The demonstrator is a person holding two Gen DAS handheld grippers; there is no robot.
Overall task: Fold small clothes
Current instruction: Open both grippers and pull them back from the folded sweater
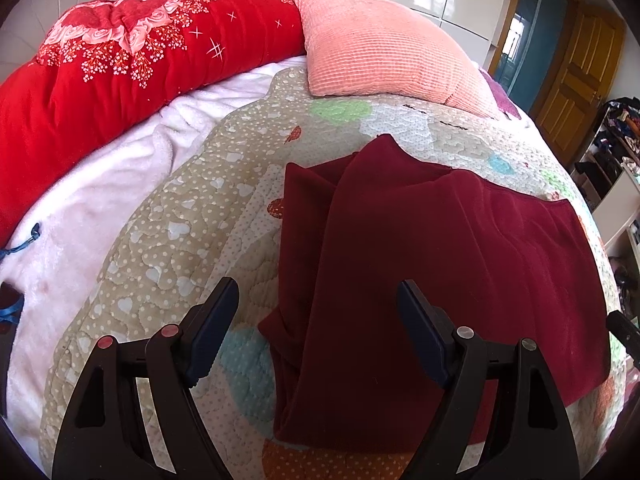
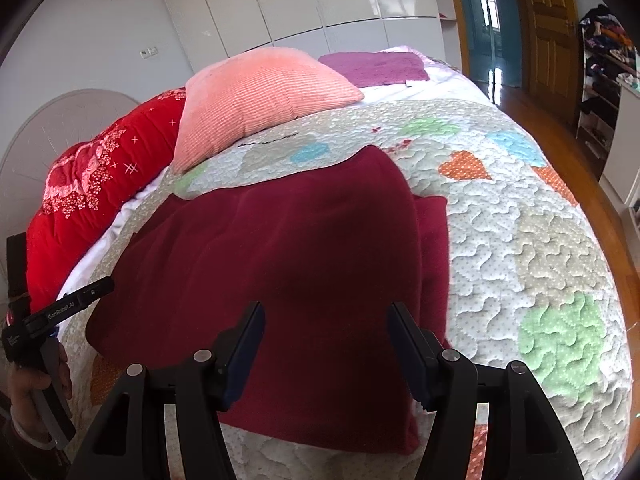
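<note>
Dark red soft cloth (image 1: pixel 420 280) lies folded on the quilted bed cover with coloured hearts (image 1: pixel 168 240), right in front of both claws. The left claw (image 1: pixel 316 320) is spread wide and holds nothing; its two blue-padded fingers (image 1: pixel 216 324) hang just above the cloth's left side, where the folded layers overlap. From the right claw's camera, the same dark red cloth (image 2: pixel 280 272) fills the space ahead, and the right claw (image 2: pixel 324 344) is spread wide too, with nothing between its fingers (image 2: pixel 404 344), hanging over the cloth's near edge. Off to the left of the right claw, the left claw's black handle (image 2: pixel 60 312) shows, held in a hand (image 2: pixel 32 392). Farther ahead of both claws, past the cloth, sits a peach ribbed cushion (image 2: pixel 260 100). Left of that cushion lies a bright red blanket with pink roses (image 1: pixel 120 72), and a white fluffy blanket (image 1: pixel 120 184) lies beside the quilt, left of the left claw.
</note>
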